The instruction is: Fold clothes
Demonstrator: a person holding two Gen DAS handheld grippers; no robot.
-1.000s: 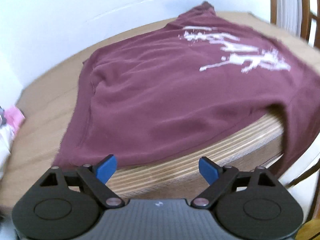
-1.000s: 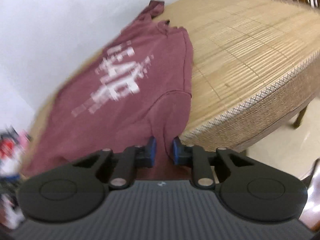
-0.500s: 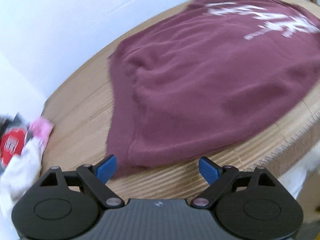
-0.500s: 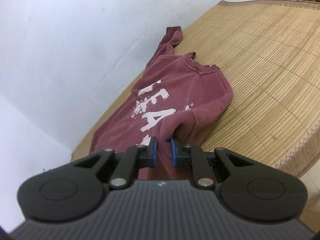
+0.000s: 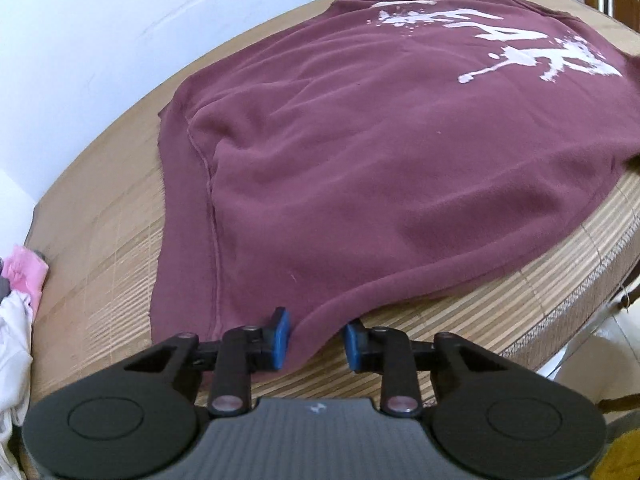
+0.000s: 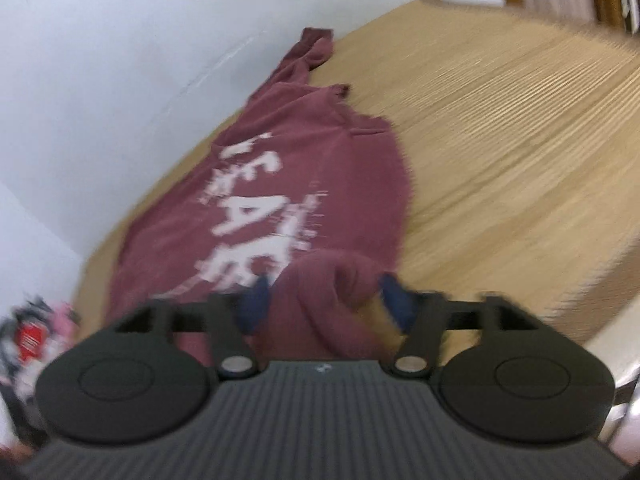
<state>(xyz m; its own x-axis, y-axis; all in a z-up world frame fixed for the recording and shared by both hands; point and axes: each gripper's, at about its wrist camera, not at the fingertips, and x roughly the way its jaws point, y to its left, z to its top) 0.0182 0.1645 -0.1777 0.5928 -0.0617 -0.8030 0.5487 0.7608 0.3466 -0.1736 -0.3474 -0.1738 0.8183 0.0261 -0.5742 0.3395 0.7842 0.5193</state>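
A soft, floppy sweatshirt (image 5: 360, 152) hem is straddled by the half-open left claw (image 5: 316, 338); the right claw (image 6: 324, 300) is spread.

Between the fingers, the sweatshirt (image 5: 360, 168) is soft matt fleece; under it, a ribbed woven bamboo mat (image 5: 100, 280), faintly glossy.
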